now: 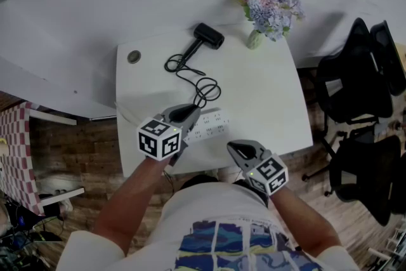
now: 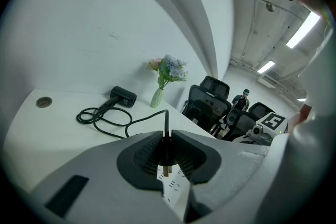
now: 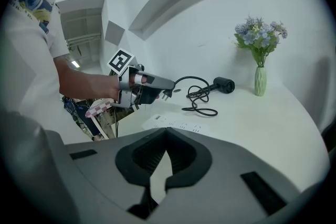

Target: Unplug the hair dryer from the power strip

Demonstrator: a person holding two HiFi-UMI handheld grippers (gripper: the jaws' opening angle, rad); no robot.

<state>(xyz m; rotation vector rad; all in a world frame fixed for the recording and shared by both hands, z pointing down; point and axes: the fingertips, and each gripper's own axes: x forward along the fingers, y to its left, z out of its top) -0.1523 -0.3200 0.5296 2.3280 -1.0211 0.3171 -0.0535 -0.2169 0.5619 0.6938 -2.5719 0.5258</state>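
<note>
Left gripper (image 2: 167,140), tilted slightly downward, is clamped on the plug (image 3: 164,94) (prongs bare, clear of the power strip (image 1: 210,125) beneath). Right gripper (image 3: 167,131) hovers beside the strip, jaws together, empty. The cord (image 1: 190,70) coils back to the hair dryer (image 1: 208,35) near a flower vase (image 1: 255,39).

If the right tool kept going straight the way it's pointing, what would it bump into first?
Most likely the white power strip lying on the table, just beyond the closed tips of the right tool. Depth is hard to judge, so it might touch bare table just short of it.
</note>
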